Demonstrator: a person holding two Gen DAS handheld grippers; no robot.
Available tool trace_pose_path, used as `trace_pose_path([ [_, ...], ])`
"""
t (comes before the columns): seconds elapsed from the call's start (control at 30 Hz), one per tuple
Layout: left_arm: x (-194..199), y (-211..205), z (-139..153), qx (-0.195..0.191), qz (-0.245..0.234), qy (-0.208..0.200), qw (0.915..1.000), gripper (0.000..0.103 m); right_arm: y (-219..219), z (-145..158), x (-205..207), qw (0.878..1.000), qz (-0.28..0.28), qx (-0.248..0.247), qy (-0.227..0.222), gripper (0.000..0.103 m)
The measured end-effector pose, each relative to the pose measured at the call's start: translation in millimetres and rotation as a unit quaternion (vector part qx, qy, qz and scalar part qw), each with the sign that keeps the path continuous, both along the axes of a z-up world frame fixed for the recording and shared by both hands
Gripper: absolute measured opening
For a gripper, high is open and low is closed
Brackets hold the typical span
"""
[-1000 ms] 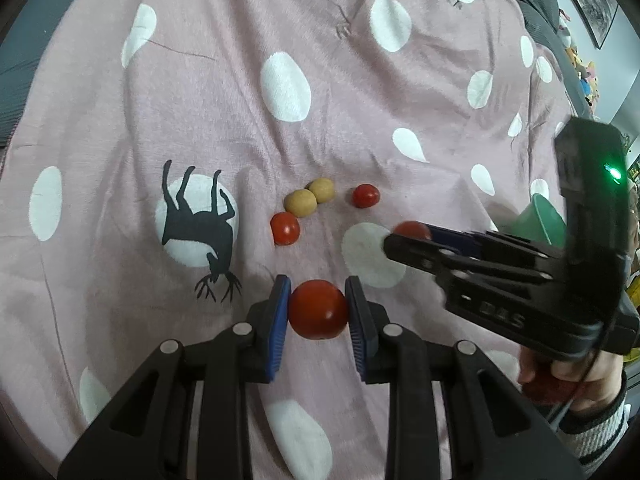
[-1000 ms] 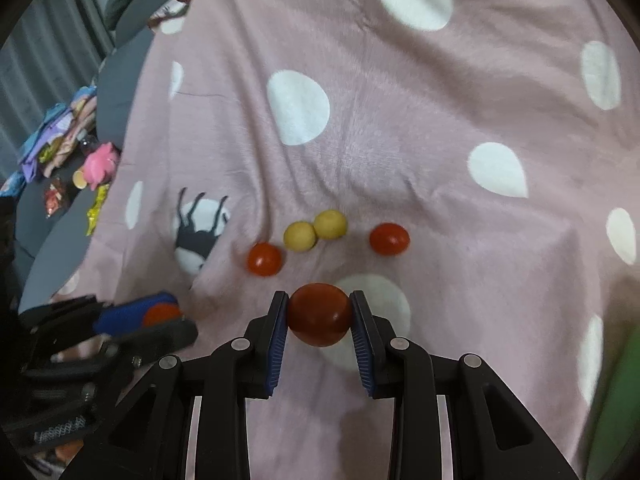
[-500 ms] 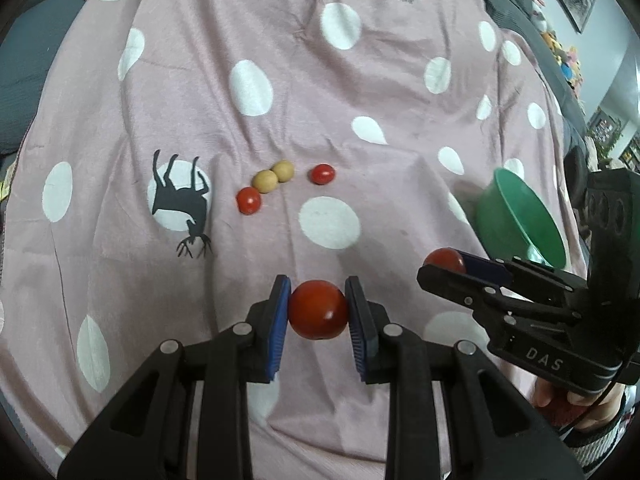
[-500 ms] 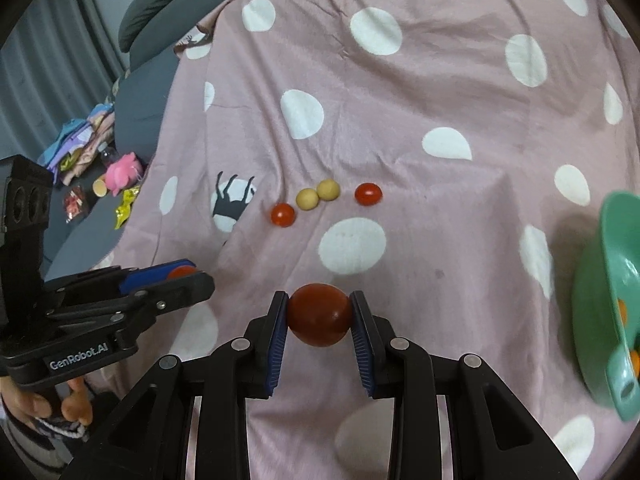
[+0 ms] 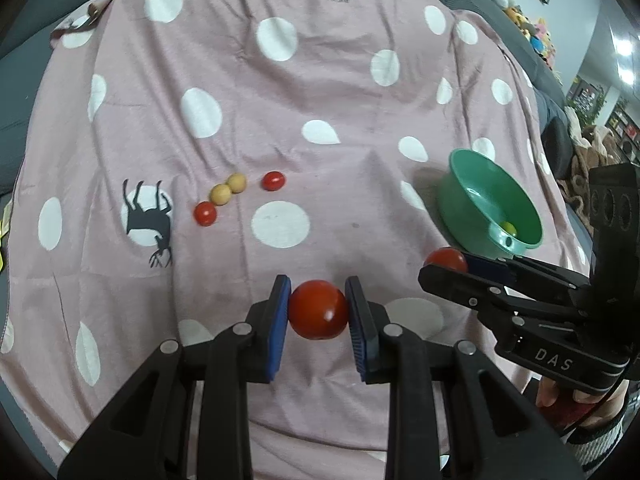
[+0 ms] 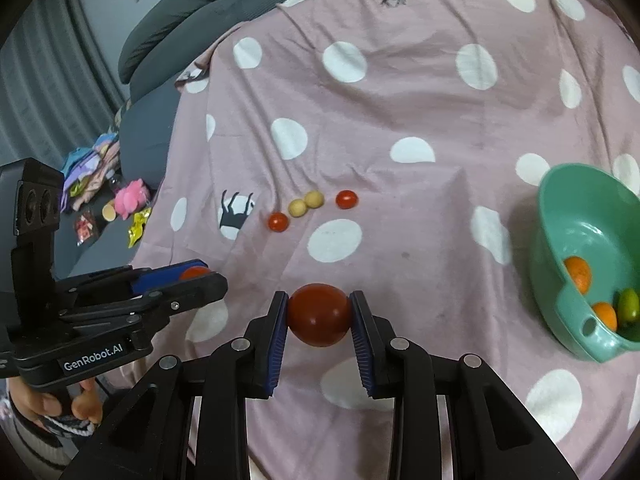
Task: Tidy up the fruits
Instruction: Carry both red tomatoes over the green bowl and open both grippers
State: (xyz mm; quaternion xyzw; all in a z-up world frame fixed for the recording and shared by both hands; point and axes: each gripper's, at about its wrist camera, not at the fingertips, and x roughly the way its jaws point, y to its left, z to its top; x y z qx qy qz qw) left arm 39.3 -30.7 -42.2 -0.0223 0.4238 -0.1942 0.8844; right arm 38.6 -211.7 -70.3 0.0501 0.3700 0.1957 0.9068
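My left gripper (image 5: 318, 296) is shut on a red tomato (image 5: 318, 316) and hangs above the pink spotted blanket (image 5: 320, 120). My right gripper (image 6: 319, 300) is shut on a darker red tomato (image 6: 318, 316). In the left wrist view the right gripper (image 5: 434, 270) sits to the right, just in front of the green bowl (image 5: 460, 200). Two small red tomatoes (image 5: 205, 213) (image 5: 273, 180) and two yellow fruits (image 5: 221, 194) lie in a row farther out on the blanket. The bowl (image 6: 580, 216) holds oranges (image 6: 578, 274) and a green fruit (image 6: 628, 305).
The blanket covers a grey sofa (image 6: 168, 32). Toys and packets (image 6: 128, 200) lie off the blanket's left edge. The left gripper (image 6: 204, 276) and the hand holding it fill the lower left of the right wrist view. A deer print (image 5: 150, 216) marks the cloth left of the fruits.
Both grippers have drawn back and upward from the row of small fruits, each still holding its tomato. The green bowl has come into view on the right.
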Motion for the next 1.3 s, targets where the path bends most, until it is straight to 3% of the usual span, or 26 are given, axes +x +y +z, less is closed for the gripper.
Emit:
trace_pose_path([
  [0.67, 15.6, -88.2, 22.5, 0.013, -0.081, -0.027, 0.9963, 0.027, -80.8, 18.8, -22.2, 0.994, -0.091, 0.042, -0.051, 0.033],
  [1.3, 64.6, -218.4, 9.6, -0.006, -0.193, -0.023, 0.9809, 0.027, -186.0, 7.0, -18.2, 0.973, -0.219, 0.046, -0.052, 0.033],
])
